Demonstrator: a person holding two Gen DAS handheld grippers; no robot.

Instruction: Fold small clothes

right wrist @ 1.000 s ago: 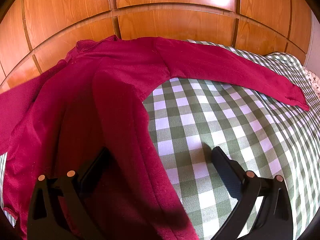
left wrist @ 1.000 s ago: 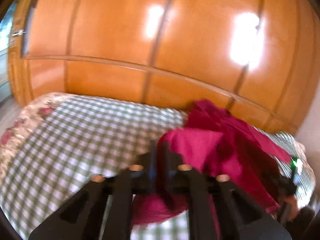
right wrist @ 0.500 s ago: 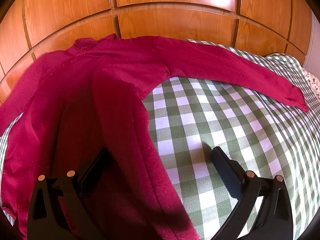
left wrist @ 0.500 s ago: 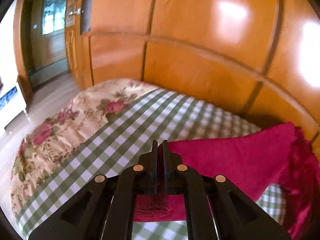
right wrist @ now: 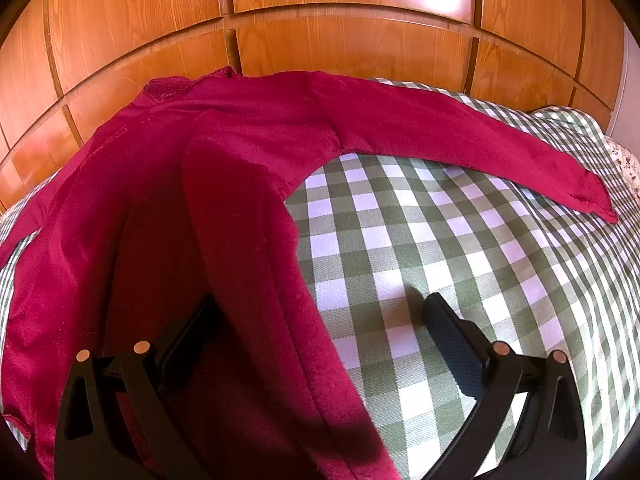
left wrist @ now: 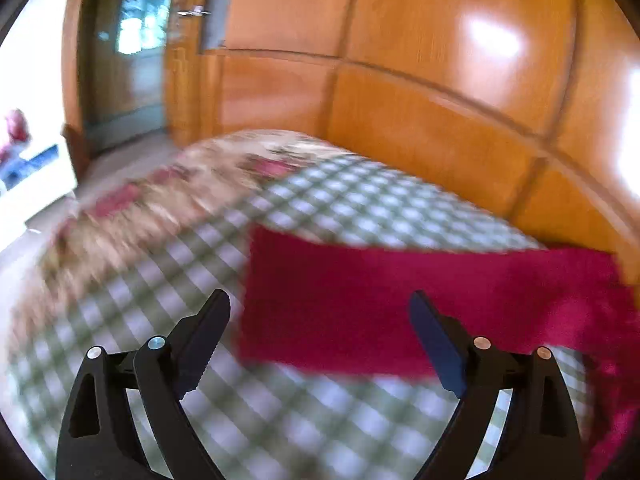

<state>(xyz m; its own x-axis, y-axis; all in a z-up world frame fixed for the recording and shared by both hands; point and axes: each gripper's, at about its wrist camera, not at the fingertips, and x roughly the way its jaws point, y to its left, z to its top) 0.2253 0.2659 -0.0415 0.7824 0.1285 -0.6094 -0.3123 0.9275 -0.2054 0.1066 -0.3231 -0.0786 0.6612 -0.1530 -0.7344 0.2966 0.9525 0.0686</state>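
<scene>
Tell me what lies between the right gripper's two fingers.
In the right wrist view, the right gripper stands open over the red top's folded edge and bare checked sheet.

One red garment (right wrist: 224, 208) lay on the bed (right wrist: 460, 248), its two long sleeves spread toward opposite edges. One green-checked cover (left wrist: 360, 204) topped one floral spread (left wrist: 168, 200). Two tools were there: the left tool (left wrist: 320, 332) and the right tool (right wrist: 320, 328).

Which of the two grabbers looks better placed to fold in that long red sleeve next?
Probably the right gripper: its open jaws face the outstretched sleeve of the red top. The left gripper has just opened over the opposite sleeve.
</scene>
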